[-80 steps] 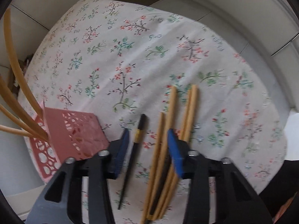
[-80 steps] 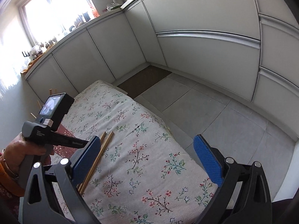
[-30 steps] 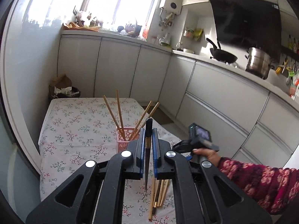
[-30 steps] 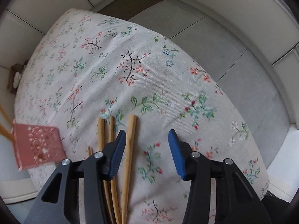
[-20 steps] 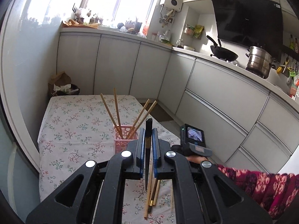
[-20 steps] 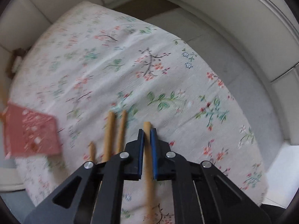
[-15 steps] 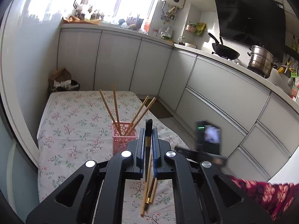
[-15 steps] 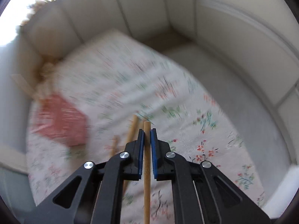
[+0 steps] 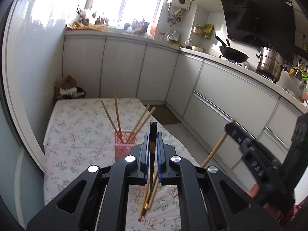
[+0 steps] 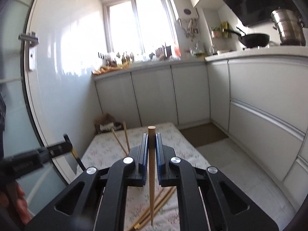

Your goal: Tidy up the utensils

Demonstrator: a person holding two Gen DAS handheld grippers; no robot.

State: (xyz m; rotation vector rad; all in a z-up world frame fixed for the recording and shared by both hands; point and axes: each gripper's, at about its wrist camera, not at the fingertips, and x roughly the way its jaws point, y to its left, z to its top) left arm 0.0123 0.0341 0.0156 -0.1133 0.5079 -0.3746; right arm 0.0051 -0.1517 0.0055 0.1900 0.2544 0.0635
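Round wooden chopstick [image 10: 151, 173], perhaps bamboo

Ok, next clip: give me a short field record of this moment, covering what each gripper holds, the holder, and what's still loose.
left gripper: shut on black chopstick
right gripper: shut on wooden chopstick
pink holder: upright on floral tablecloth, four wooden chopsticks inside
loose chopsticks: lying on the cloth near the camera
both held sticks: lifted clear of the cloth
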